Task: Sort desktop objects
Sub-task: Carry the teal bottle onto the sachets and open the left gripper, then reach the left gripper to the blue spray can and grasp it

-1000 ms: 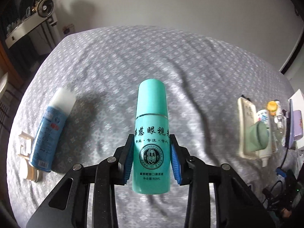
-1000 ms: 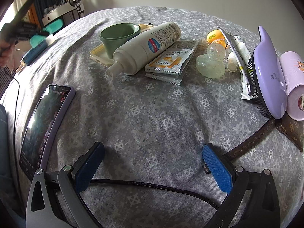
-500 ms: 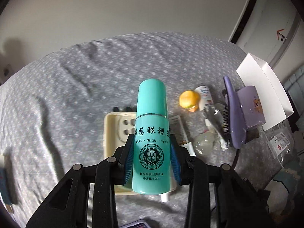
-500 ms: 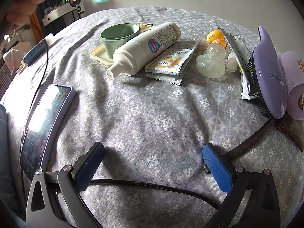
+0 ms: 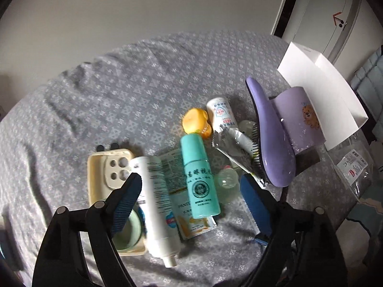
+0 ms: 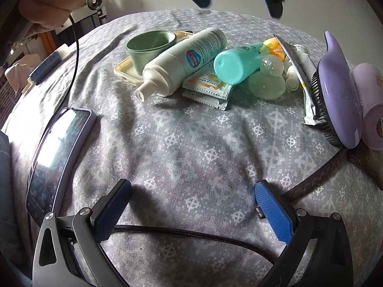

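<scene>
Our left tongs [image 5: 189,189] are opening wide, and the teal bottle [image 5: 199,179] lies loose between the blue pads, touched by neither. It rests on the flat packets [image 5: 184,217], just beside the white bottle [image 5: 155,196] at nine o'clock, with its cap by the orange cap [image 5: 195,122] at twelve o'clock. A clear round thing [image 5: 226,180] sits at three o'clock. The bottle is round and on a bumpy pile, so we think it could roll off. Our right tongs [image 6: 191,208] are wide open, hold nothing, and sit over a black cable [image 6: 191,233] that could snag.
</scene>
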Demonstrator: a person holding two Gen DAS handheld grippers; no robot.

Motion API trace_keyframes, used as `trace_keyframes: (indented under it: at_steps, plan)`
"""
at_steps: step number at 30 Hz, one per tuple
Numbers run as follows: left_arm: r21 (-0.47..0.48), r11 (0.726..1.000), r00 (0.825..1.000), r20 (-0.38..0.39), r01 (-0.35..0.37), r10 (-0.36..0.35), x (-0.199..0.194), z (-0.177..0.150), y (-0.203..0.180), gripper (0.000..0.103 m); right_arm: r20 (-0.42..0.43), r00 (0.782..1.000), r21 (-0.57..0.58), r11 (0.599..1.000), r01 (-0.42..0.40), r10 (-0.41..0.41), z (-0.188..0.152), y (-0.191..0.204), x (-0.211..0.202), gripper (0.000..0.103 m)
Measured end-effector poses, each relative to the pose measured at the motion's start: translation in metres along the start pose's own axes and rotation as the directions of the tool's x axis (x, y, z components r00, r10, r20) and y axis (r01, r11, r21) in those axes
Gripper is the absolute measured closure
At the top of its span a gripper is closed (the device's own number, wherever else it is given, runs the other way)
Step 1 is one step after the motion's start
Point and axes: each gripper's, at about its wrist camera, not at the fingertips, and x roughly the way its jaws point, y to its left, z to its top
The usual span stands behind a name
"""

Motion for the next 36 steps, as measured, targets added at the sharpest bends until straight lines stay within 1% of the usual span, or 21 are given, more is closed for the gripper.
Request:
trace_keyframes:
  at_steps: [2,4,6,9,11,14,16,19,21,23,24,25,29,32,36]
  plan:
    - [-0.011,0.999,0.999,0.028,-0.031,0.032,-0.022,-0.007,0.019,0.018,0.0,1.0,0.0,1.0,0.0,0.0,0.0,0.0,0.0,0.0]
    - [-0.032,0.994,0.993,0.048,-0.103,0.105,-0.043,-0.017,0.045,0.018,0.0,1.0,0.0,1.0,0.0,0.0,0.0,0.0,0.0,0.0]
    - [-0.074,0.98,0.981,0.051,-0.183,0.187,-0.063,-0.032,0.078,0.018,0.0,1.0,0.0,1.0,0.0,0.0,0.0,0.0,0.0,0.0]
    - [-0.163,0.95,0.961,0.032,-0.265,0.274,-0.09,-0.063,0.134,0.018,0.0,1.0,-0.001,1.0,0.0,0.0,0.0,-0.001,0.0,0.0]
    - [-0.218,0.921,0.943,0.007,-0.323,0.332,-0.105,-0.09,0.169,0.018,0.0,1.0,0.0,1.0,0.0,0.0,0.0,-0.001,0.0,0.0]
    - [-0.284,0.866,0.909,-0.05,-0.411,0.414,-0.121,-0.132,0.215,0.018,0.0,1.0,0.0,1.0,0.0,0.0,0.0,-0.001,0.0,0.0]
    - [-0.319,0.827,0.883,-0.086,-0.464,0.462,-0.128,-0.158,0.238,0.018,0.0,1.0,-0.001,1.0,0.0,0.0,0.0,-0.001,0.0,0.0]
    - [-0.362,0.774,0.85,-0.124,-0.519,0.512,-0.138,-0.194,0.264,0.018,0.0,1.0,-0.001,1.0,0.0,0.0,0.0,-0.001,0.0,0.0]
    - [-0.374,0.751,0.833,-0.143,-0.545,0.534,-0.138,-0.212,0.274,0.018,-0.001,1.0,-0.001,1.0,0.001,-0.001,0.001,0.0,0.0,0.0]
    - [-0.362,0.736,0.816,-0.156,-0.572,0.557,-0.135,-0.225,0.279,0.018,-0.001,1.0,-0.002,1.0,0.002,-0.002,0.0,-0.001,0.0,0.0]
    - [-0.356,0.729,0.807,-0.164,-0.584,0.567,-0.132,-0.23,0.278,0.018,-0.001,1.0,-0.002,1.0,0.003,-0.003,0.0,-0.001,0.0,0.0]
    - [-0.353,0.727,0.804,-0.167,-0.589,0.571,-0.131,-0.234,0.278,0.018,-0.002,1.0,-0.003,1.0,0.003,-0.003,0.001,0.0,0.0,0.0]
    - [-0.33,0.73,0.796,-0.136,-0.598,0.59,-0.129,-0.234,0.272,0.018,-0.004,1.0,-0.005,1.0,0.008,-0.008,0.0,-0.003,0.0,0.0]
    - [-0.326,0.745,0.806,-0.106,-0.582,0.583,-0.13,-0.233,0.268,0.015,-0.005,1.0,-0.006,1.0,0.01,-0.01,-0.001,-0.003,0.0,0.0]
    - [-0.323,0.749,0.81,-0.115,-0.578,0.575,-0.124,-0.235,0.269,0.012,-0.008,1.0,-0.009,1.0,0.015,-0.015,0.001,0.0,0.001,0.0]
